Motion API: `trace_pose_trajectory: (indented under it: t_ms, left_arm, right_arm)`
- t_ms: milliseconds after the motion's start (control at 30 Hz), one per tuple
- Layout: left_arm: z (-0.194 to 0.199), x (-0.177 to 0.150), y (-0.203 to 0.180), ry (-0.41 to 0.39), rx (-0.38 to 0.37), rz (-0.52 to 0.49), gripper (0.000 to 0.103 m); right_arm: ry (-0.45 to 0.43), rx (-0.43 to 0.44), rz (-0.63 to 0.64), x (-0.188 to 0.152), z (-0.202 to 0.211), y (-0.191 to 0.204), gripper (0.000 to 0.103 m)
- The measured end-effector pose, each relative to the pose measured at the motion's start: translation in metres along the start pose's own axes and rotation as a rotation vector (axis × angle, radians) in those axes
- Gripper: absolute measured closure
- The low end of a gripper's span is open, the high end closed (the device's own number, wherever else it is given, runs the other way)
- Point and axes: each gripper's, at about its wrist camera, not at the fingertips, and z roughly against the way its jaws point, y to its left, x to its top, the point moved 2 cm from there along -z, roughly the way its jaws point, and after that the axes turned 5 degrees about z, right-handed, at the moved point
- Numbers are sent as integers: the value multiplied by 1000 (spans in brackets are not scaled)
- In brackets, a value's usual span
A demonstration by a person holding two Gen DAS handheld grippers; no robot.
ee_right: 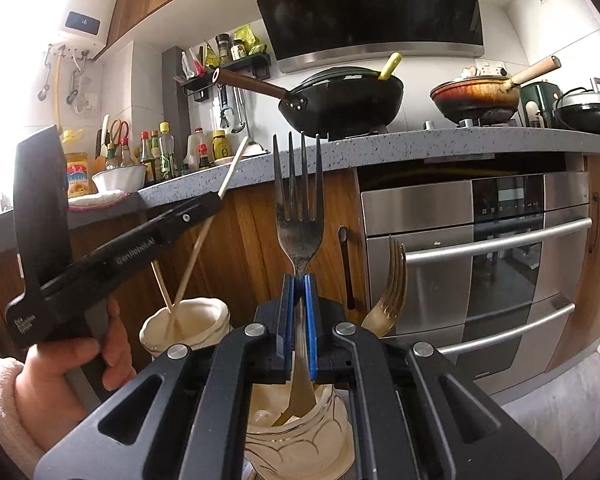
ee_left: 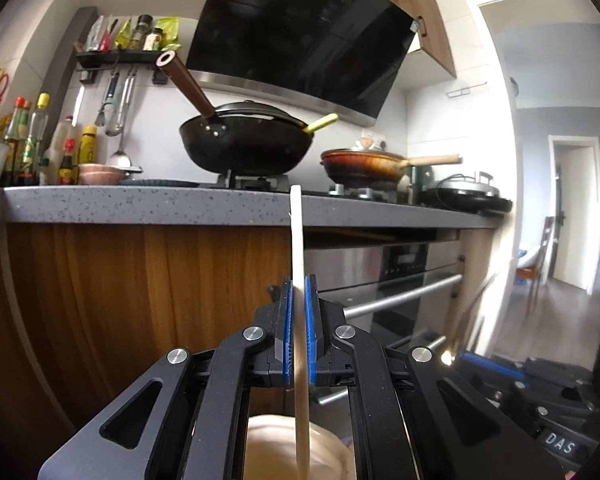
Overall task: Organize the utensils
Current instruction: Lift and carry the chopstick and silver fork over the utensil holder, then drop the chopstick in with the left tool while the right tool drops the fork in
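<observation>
Okay, left wrist view first. Left gripper (ee_left: 299, 312) clenched on a pale chopstick (ee_left: 297, 240), stick upright between the blue pads (ee_left: 286, 320), top end poking up past the edge of the counter (ee_left: 140, 204). Lower end of the stick running down toward a cream jar (ee_left: 268, 440) right below the gripper; cannot tell if the tip is inside or touching the bottom. Right gripper (ee_left: 500, 364) just visible low at the right of the jar, blurred. Black wok (ee_left: 246, 148) and brown pan (ee_left: 364, 168) on the stove, above and behind, not part of the job.

Right wrist view next. Right gripper (ee_right: 299, 312) clamped on a steel fork (ee_right: 298, 216), tines up, handle dropping into a second cream jar (ee_right: 296, 424) directly below. Gold fork (ee_right: 388, 292) leaning just right of that jar, apparently standing in it, base hidden behind the gripper. Left gripper (ee_right: 216, 200) off to the left of that jar, held by a hand (ee_right: 72, 364), gripping the chopstick above the first jar (ee_right: 184, 324); another chopstick (ee_right: 162, 284) already standing in that first jar.

Judged progress: sorting well underway, forks to one jar, chopsticks to the other. Left to do: lower and let go of both held pieces. No further loose utensils visible, so possibly near the end.
</observation>
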Motion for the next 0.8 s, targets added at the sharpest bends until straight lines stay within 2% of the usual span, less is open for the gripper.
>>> trace_pose_trajectory:
  t_ms: [233, 333, 567, 800]
  left_arm:
    - [39, -17, -4, 3, 4, -20, 96]
    - [56, -31, 0, 38, 18, 6, 96]
    - [69, -46, 19, 121, 47, 89, 96]
    - [73, -51, 29, 164, 73, 87, 96]
  right_arm:
    - [21, 13, 9, -3, 1, 1, 98]
    - [33, 17, 6, -6, 1, 1, 98]
    - [62, 5, 10, -15, 0, 3, 98]
    - [82, -31, -18, -24, 4, -2, 98]
